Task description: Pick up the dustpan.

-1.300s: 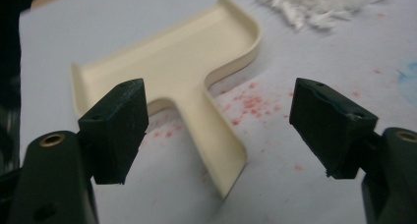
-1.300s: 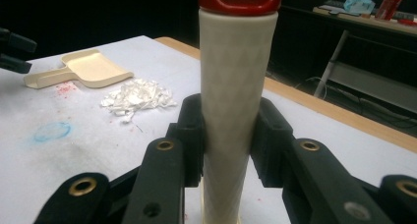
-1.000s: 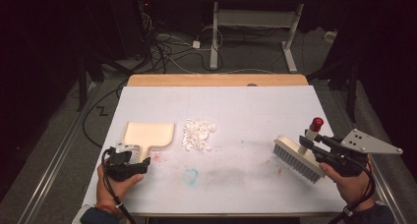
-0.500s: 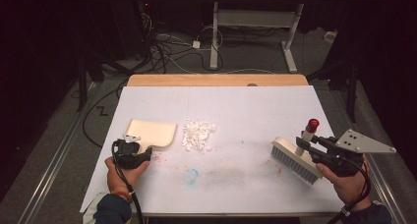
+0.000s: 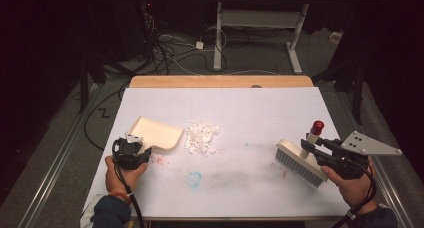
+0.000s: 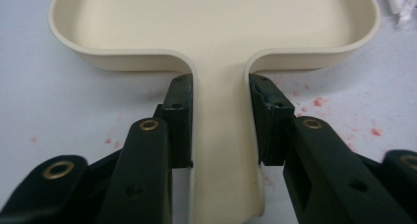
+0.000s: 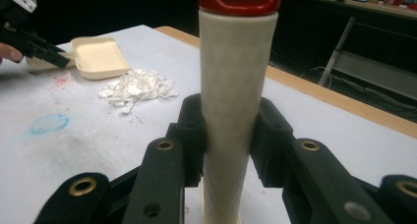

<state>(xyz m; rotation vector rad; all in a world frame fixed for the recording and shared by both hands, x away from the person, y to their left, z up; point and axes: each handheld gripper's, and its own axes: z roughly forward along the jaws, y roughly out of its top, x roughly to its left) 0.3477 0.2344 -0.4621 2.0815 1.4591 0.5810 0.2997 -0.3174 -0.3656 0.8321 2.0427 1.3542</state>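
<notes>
A cream dustpan [image 5: 156,133] lies on the white table left of a pile of white paper scraps [image 5: 201,136]. My left gripper [image 5: 131,150] is shut on the dustpan's handle [image 6: 222,135], a jaw pressed to each side. A cream brush with a red-capped handle [image 5: 313,135] and grey bristles [image 5: 299,163] stands at the right. My right gripper [image 5: 312,149] is shut on that brush handle [image 7: 236,86]. In the right gripper view the scraps [image 7: 136,90] lie beyond the jaws, with the dustpan [image 7: 98,56] and the left gripper [image 7: 29,40] farther off.
The white table top [image 5: 260,108] carries a blue smudge [image 5: 194,178] near the front and red specks [image 5: 157,159] beside the dustpan. A wooden strip [image 5: 220,81] runs along the far edge. Cables and a desk frame [image 5: 255,23] lie on the floor behind.
My left gripper moved forward and right with the dustpan, turning it toward the scraps. The right gripper with the brush shifted slightly.
</notes>
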